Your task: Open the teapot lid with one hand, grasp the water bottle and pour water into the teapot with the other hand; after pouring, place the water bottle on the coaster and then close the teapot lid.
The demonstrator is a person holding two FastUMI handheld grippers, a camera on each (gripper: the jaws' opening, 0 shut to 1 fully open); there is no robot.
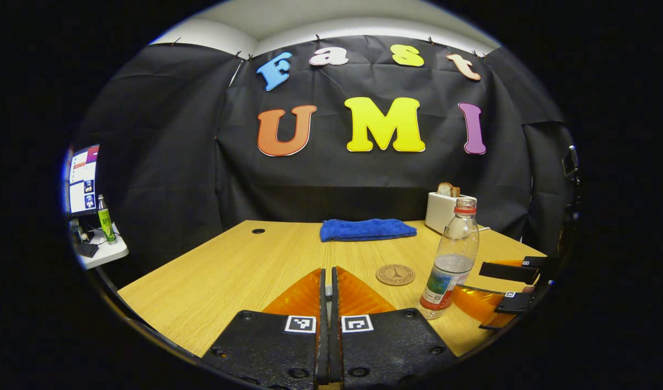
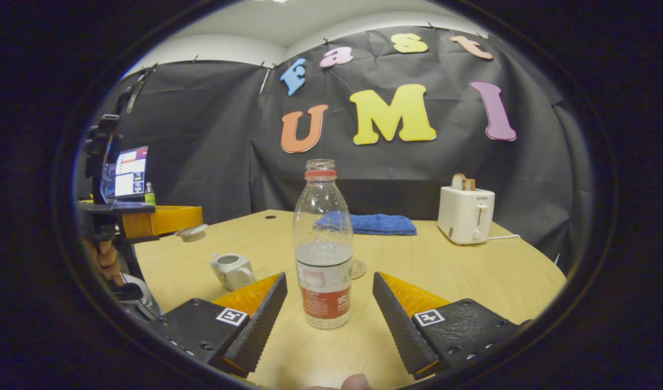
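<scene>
The right gripper (image 2: 329, 309) is wide open around the water bottle (image 2: 323, 254), not touching yet. The bottle has no cap, so a bump could spill it. Farther left, the left gripper (image 2: 186, 227) pinches the lid (image 2: 192, 233) above the open teapot (image 2: 231, 270).

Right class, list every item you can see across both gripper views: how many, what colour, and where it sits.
Table: one, light wood, under everything.
Water bottle: one, clear, red label, uncapped, standing between the right gripper's fingers.
Teapot: one, white, open, left of the bottle.
Teapot lid: one, white, held up off the pot.
Coaster: one, brown, round, mid-table.
Towel: one, blue, folded, at the far edge.
Toaster: one, white, bread in it, far right.
Monitor: one, lit, off-table left.
Green bottle: one, beside the monitor.
Left gripper: shut on the lid.
Right gripper: open.
</scene>
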